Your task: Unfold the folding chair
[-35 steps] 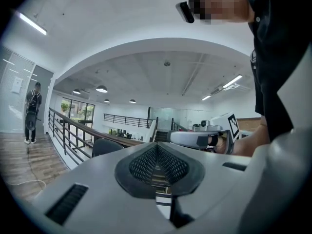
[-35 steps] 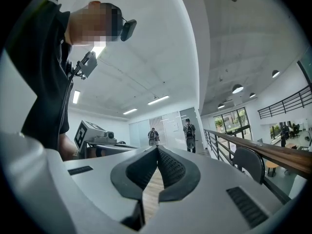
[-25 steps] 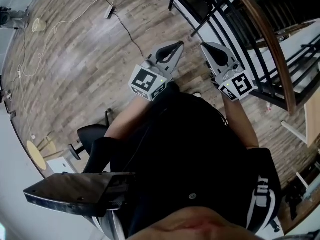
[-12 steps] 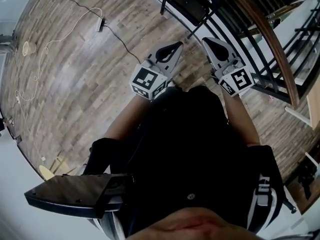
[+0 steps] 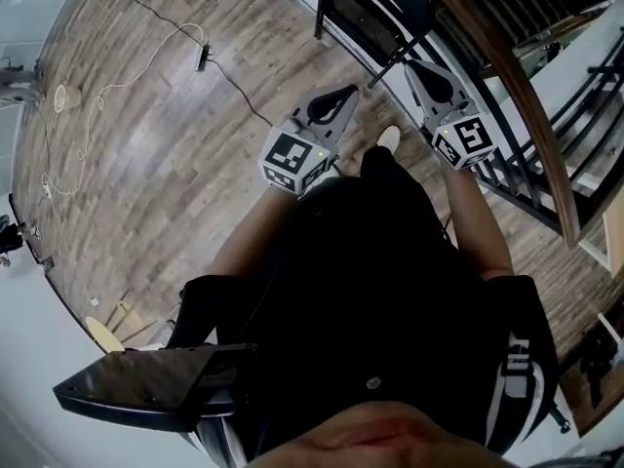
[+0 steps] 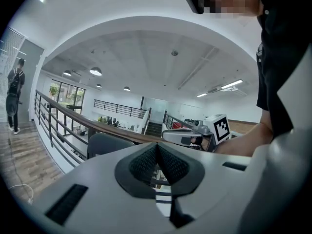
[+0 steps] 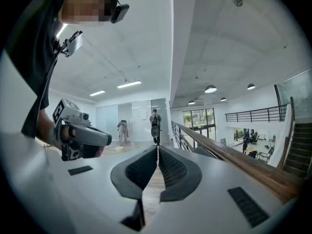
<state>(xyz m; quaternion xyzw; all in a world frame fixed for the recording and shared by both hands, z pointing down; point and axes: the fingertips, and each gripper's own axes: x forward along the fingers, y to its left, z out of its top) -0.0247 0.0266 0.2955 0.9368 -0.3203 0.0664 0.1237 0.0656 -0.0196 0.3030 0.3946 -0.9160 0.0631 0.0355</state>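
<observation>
The folding chair (image 5: 375, 8), black with a dark metal frame, stands folded against the railing at the top of the head view. Its rounded back (image 6: 105, 144) shows left of the jaws in the left gripper view. My left gripper (image 5: 348, 92) is shut and empty, its tip a short way below and left of the chair. My right gripper (image 5: 413, 66) is shut and empty too, pointing at the chair's lower right side near the railing bars. Neither gripper touches the chair. In each gripper view the other gripper shows: the right one (image 6: 187, 138) and the left one (image 7: 80, 135).
A wooden handrail (image 5: 507, 76) on dark bars runs behind and to the right of the chair. A white cable (image 5: 127, 61) and a power strip (image 5: 203, 58) lie on the wood floor at the left. The person's shoe (image 5: 388, 139) is between the grippers. People (image 7: 155, 125) stand far off.
The person has stepped toward the chair. Both grippers, still shut, have moved closer to it, and the chair shows larger and nearer at the top of the head view.
</observation>
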